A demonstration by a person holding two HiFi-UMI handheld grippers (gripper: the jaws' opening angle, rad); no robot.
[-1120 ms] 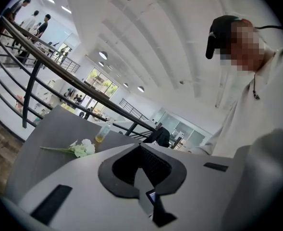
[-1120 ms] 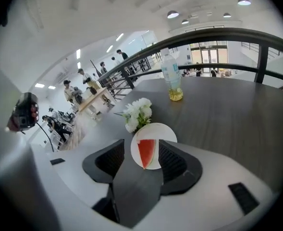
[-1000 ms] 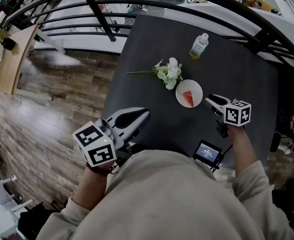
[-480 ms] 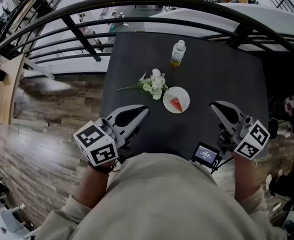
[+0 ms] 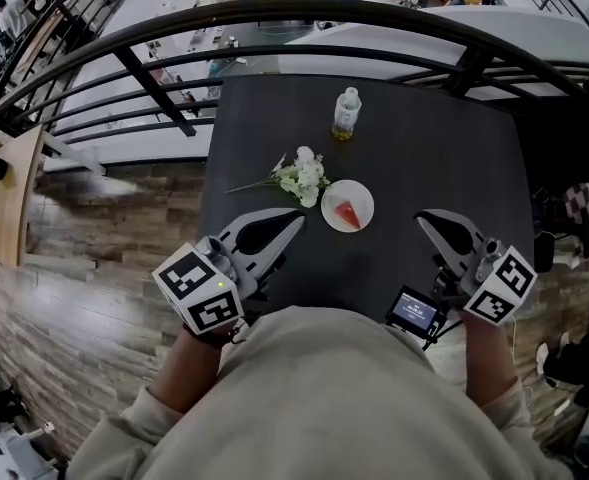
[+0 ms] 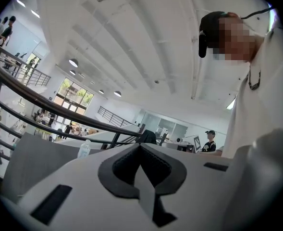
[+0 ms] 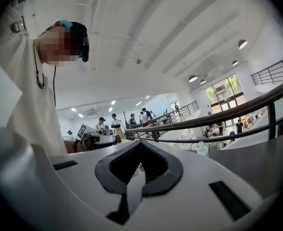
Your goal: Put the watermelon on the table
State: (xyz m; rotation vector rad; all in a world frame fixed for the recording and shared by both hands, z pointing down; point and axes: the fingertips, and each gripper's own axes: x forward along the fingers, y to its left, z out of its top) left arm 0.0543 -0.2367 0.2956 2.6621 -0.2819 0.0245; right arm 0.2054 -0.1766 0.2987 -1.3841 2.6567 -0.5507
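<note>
At far left, a wood floor (image 5: 94,238) runs beside the dark table (image 5: 434,138), and a black railing (image 5: 274,10) curves round the table's far side. The left gripper (image 5: 296,219) hovers over the table's near left part, its jaws pressed together with nothing between them, pointing towards the middle of the table. Just past its tip lies a bunch of white flowers (image 5: 302,175), stems trailing left, heads just beside a white plate (image 5: 362,196). The watermelon (image 5: 347,212), a red slice, lies on that plate near the table's middle, between the two grippers and a little beyond their tips. Farther back, near the far edge, a clear bottle (image 5: 346,113) stands upright, well apart from the plate. To the right, the right gripper (image 5: 421,218) is held over the table's near right part, its jaws also shut and empty. Below it, at the table's near edge, sits a small screen (image 5: 416,311).
</note>
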